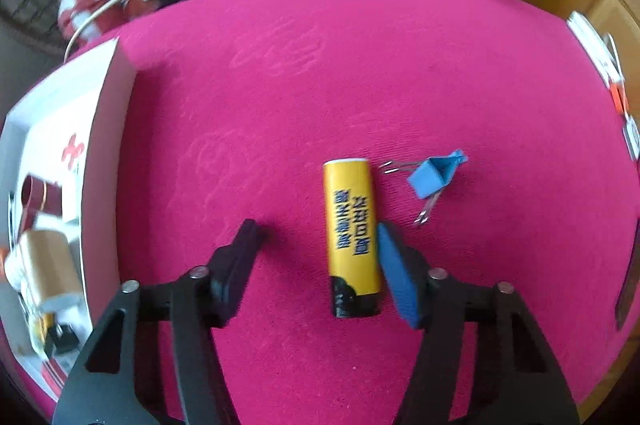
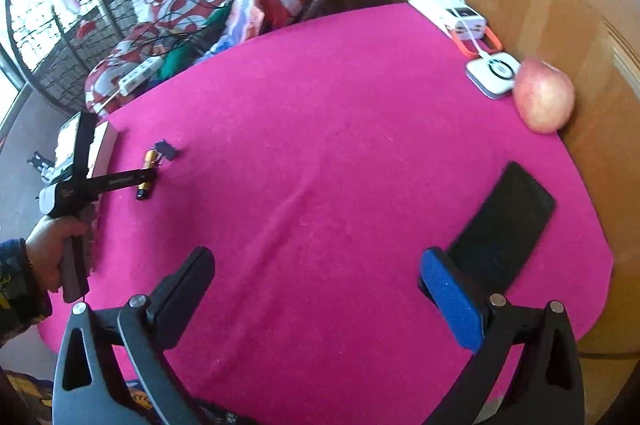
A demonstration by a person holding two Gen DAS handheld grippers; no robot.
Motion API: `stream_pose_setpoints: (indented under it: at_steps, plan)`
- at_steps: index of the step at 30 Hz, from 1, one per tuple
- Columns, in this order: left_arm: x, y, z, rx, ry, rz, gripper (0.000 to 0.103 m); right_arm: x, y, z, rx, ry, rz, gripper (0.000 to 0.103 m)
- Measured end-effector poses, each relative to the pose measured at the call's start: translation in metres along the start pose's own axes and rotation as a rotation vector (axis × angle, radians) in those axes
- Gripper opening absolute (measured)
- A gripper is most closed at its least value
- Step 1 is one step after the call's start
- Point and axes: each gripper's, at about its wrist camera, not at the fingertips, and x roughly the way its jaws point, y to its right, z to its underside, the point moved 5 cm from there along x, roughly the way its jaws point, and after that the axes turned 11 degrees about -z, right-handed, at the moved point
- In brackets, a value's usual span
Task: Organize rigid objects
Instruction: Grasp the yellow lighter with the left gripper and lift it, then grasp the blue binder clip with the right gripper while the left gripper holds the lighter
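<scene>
Left wrist, yellow lighter (image 1: 352, 237), black-capped, lying flat

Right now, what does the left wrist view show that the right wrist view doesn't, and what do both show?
Only the left wrist view: inside the white box, a gold thread spool; and the left tongs astride the yellow lighter, only the blue pad touching. Only the right wrist view: an apple, a black phone, white chargers, the open right tongs. Both: lighter, blue binder clip, pink cloth.
</scene>
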Motion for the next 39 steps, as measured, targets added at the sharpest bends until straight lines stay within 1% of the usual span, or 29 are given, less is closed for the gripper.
stream_pose_setpoints:
  at_steps: [2,7,8,9,10,11,13,16,20,23,27,31,33,36,38,39]
  plan:
    - [0.002,0.005,-0.005,0.013,0.015,-0.009,0.06,0.003,-0.003,-0.001,-0.015,-0.014,-0.003,0.103]
    - [0.006,0.006,-0.009,0.008,0.026,-0.014,0.06,0.008,-0.006,-0.006,-0.021,-0.021,0.004,0.103]
    - [0.0,0.007,-0.003,0.011,0.029,-0.013,0.056,0.009,-0.008,-0.006,-0.021,-0.025,0.002,0.103]
    - [-0.002,0.009,-0.003,0.02,0.036,0.008,0.041,0.011,-0.009,-0.007,-0.024,-0.03,0.0,0.103]
    - [-0.005,0.012,-0.005,0.039,0.05,0.011,0.03,0.013,-0.011,-0.007,-0.03,-0.034,-0.001,0.103]
    - [-0.006,0.015,-0.004,0.068,0.06,0.009,0.023,0.014,-0.014,-0.007,-0.037,-0.039,-0.003,0.103]
    - [-0.006,0.016,-0.001,0.085,0.064,0.022,0.023,0.018,-0.018,-0.007,-0.05,-0.05,-0.004,0.103]
    - [-0.005,0.009,0.002,0.065,0.053,0.047,0.023,0.024,-0.025,-0.011,-0.085,-0.063,0.008,0.103]
    - [-0.012,0.001,0.008,0.042,0.047,0.072,0.023,0.039,-0.04,-0.024,-0.164,-0.087,0.034,0.103]
    - [-0.026,-0.012,0.013,0.006,0.055,0.101,0.023,0.051,-0.056,-0.04,-0.207,-0.057,0.05,0.103]
    - [-0.057,-0.038,0.018,-0.054,0.092,0.149,0.023,0.08,-0.093,-0.064,-0.303,-0.061,0.011,0.103]
    - [-0.09,-0.073,0.024,-0.119,0.131,0.183,0.023,0.112,-0.128,-0.076,-0.37,-0.093,-0.056,0.103]
    - [-0.106,-0.094,0.031,-0.158,0.146,0.186,0.023,0.135,-0.147,-0.08,-0.409,-0.124,-0.084,0.1]
    - [-0.119,-0.122,0.04,-0.211,0.153,0.173,0.023,0.163,-0.164,-0.079,-0.435,-0.175,-0.1,0.092]
    - [-0.124,-0.138,0.048,-0.24,0.152,0.158,0.023,0.182,-0.174,-0.078,-0.446,-0.217,-0.116,0.081]
    - [-0.125,-0.147,0.052,-0.255,0.15,0.151,0.023,0.188,-0.179,-0.076,-0.452,-0.233,-0.119,0.078]
